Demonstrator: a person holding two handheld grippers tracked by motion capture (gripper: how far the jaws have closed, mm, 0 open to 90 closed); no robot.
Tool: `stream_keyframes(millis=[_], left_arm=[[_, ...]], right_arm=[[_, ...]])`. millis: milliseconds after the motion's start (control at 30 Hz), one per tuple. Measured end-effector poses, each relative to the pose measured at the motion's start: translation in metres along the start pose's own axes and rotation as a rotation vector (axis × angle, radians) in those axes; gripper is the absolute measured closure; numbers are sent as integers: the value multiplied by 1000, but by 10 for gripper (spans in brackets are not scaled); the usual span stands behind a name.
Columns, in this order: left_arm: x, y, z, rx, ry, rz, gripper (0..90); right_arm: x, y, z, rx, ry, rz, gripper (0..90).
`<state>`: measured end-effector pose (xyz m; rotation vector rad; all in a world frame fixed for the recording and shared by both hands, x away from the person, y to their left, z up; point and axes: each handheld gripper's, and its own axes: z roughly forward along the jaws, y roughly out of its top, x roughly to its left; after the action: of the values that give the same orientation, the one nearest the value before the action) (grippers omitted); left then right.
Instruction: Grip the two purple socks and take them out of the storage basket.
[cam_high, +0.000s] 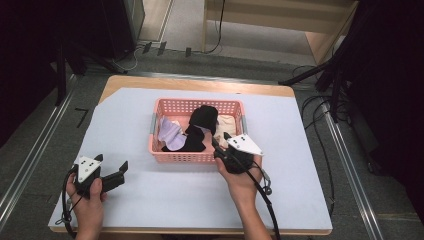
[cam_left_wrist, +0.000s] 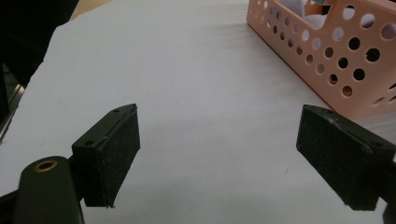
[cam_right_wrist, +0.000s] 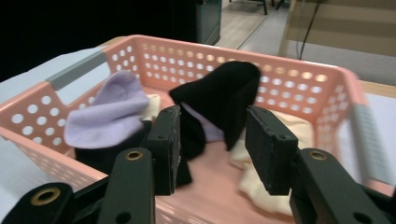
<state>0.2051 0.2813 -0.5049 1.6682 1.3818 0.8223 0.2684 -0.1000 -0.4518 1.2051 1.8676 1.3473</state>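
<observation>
Right claw (cam_right_wrist: 212, 144) sits at the basket's (cam_high: 197, 156) near rim, toward its right end, jaws partly apart with nothing between the pads; its own view looks straight over that rim. In front of it a black cloth (cam_right_wrist: 224, 100) stands peaked up in the middle of the basket, its long axis running from the far wall toward the near one in the high view. Left of that lies one lilac cloth (cam_right_wrist: 109, 112), humped, and on the right one cream cloth (cam_right_wrist: 261, 186) lies low on the basket floor. So three cloth colours, one pink basket, two claws. The right gripper view shows the grey handle strip (cam_right_wrist: 77, 70) on the basket's left rim and a pale lining under the black cloth.

Left claw (cam_high: 115, 172) is well left of the basket, low over the white sheet (cam_left_wrist: 187, 93) on the tabletop (cam_high: 200, 84), jaws spread wide and empty, pointing right toward the basket. Its own view catches the basket's perforated near corner (cam_left_wrist: 336, 60) at upper right. The basket's long axis runs left to right across the sheet.
</observation>
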Motion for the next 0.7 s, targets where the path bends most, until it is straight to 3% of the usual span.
stream_keyframes(millis=[300,700], left_arm=[[0,0,0,4,0,-1,146],[0,0,0,7,-2,-2,146]], right_arm=[[34,2,28,26,46,-2,565],[62,11,61,90,109,1,582]])
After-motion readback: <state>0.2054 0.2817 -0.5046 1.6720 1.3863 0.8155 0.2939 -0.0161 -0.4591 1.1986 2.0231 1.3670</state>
